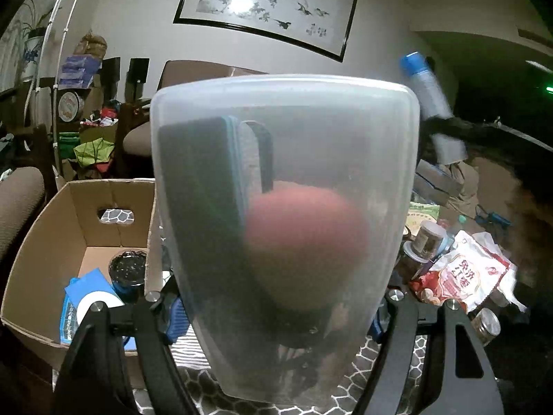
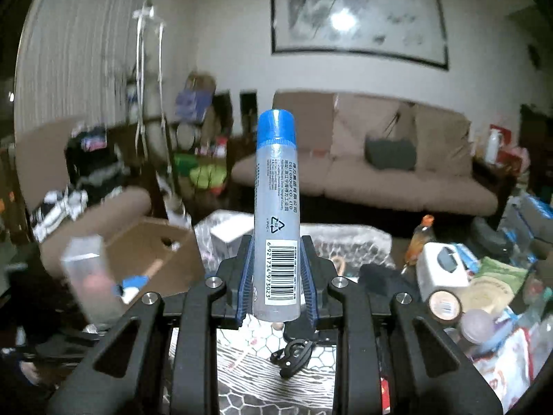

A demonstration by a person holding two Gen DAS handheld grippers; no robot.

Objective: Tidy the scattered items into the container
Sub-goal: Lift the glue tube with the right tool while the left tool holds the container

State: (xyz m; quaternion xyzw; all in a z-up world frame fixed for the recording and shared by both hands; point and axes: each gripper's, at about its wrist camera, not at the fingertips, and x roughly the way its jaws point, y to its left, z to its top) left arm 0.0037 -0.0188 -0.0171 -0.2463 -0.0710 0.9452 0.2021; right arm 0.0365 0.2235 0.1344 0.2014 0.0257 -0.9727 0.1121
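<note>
The cardboard box (image 1: 86,242) sits at left. The left gripper (image 1: 276,297) jaws grip a frosted plastic tub (image 1: 283,159). The right gripper (image 2: 276,276) jaws clamp an upright glue tube (image 2: 276,214), label reading "DELI GROUP CO., LTD", barcode 6921734973023.

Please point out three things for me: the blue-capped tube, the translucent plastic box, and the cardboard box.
blue-capped tube (image 2: 275,242): right wrist view, on its clear body above the barcode.
translucent plastic box (image 1: 293,110): left wrist view, on its frosted upper wall.
cardboard box (image 1: 38,242): left wrist view, on its left inner wall.

The tube (image 2: 276,221) shows barcode 6921734973023, a PVC recycling triangle and "GROUP CO., LTD"
</note>
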